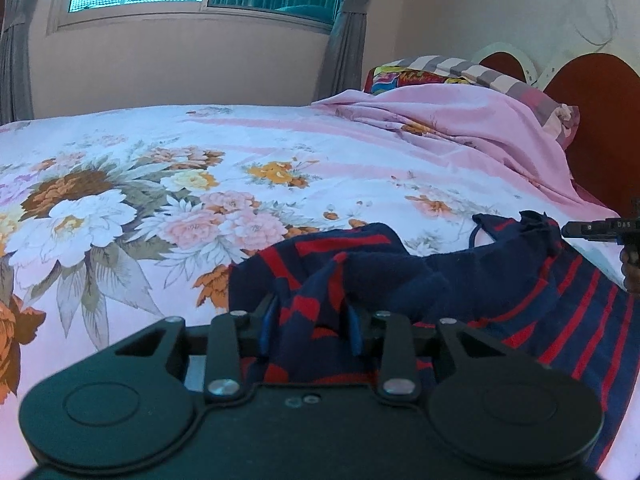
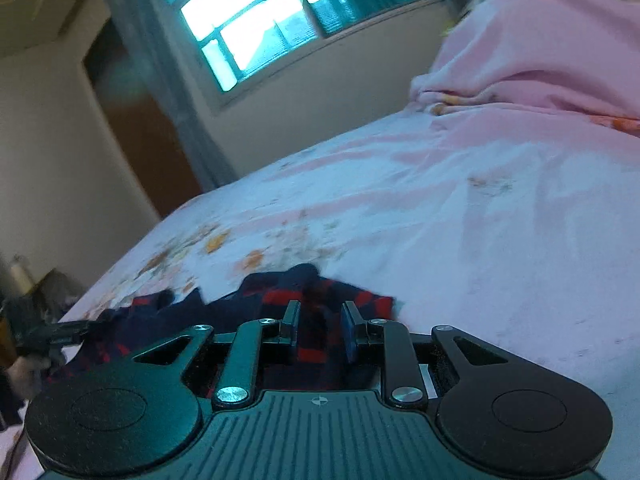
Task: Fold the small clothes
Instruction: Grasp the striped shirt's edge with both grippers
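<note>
1. Left gripper (image 1: 312, 320) is clenched on a bunched fold of the striped garment (image 1: 500, 280); navy and red cloth fills the gap between its blue pads, and the fabric rises in a ridge just beyond the fingertips.
2. Right gripper (image 2: 320, 328) also has the same garment (image 2: 320, 292) between its pads; the cloth appears pinched, though blur in the right wrist view softens the edges, so how deep the bite goes cannot be told.
3. Beyond both grippers the garment lies crumpled rather than flat on the floral bedsheet (image 1: 180, 184); one end is bunched at the left gripper, and the other runs toward the right gripper, whose fingertip shows at the far edge of the left wrist view.
4. Past the garment, the bedsheet stretches away to a heaped pink blanket (image 1: 460, 128), with pillows (image 1: 460, 70) and a headboard (image 1: 600, 120) behind that heap.
5. Risks, as a judgement: each grip seems to hold a bundle of several layers instead of one clean edge; lifting may then drag the garment into a twisted rope, not a flat panel; a shallow pinch on the right could slip as tension builds; unequal pull between the hands would skew any fold; the soft bedsheet may also ruck up under the cloth.
</note>
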Tool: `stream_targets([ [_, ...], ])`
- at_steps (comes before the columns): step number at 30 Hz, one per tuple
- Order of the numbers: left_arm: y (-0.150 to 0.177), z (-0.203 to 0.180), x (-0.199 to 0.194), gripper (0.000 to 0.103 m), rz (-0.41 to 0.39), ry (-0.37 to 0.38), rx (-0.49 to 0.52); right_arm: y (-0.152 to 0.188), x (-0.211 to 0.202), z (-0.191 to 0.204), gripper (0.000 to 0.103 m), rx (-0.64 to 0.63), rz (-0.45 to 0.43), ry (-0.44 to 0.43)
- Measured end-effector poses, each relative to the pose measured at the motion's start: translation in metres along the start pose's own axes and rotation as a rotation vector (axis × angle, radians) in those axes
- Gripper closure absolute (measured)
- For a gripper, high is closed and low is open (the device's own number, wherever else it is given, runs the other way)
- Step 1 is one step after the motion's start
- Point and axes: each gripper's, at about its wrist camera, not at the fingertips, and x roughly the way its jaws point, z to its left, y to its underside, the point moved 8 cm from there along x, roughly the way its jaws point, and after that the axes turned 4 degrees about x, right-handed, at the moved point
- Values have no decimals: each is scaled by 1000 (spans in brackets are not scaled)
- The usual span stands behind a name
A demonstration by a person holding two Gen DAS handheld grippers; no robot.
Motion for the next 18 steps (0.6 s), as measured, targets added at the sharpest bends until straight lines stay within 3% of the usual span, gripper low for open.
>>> stream_targets([
  [6,2,1,2,71,2,-2,-14,12,25,13,84,-136,103,49],
  [10,1,1,2,71,6,-3,-9,9,40,17,84,-200,107,73],
  [11,0,0,2,73,8,0,-8,7,45,18,84,-203,116,66],
  [12,0,-1,2,81,9,4,-2,6,49,20,98,-208,130,51],
  [13,-1,-1,2,94,9,5,3,6,52,22,101,-210,152,35],
  [15,-3,0,-1,96,-15,11,-12,3,44,25,101,-232,104,34],
  [18,-14,5,-13,96,-108,13,-76,-8,13,30,102,-227,-61,55],
])
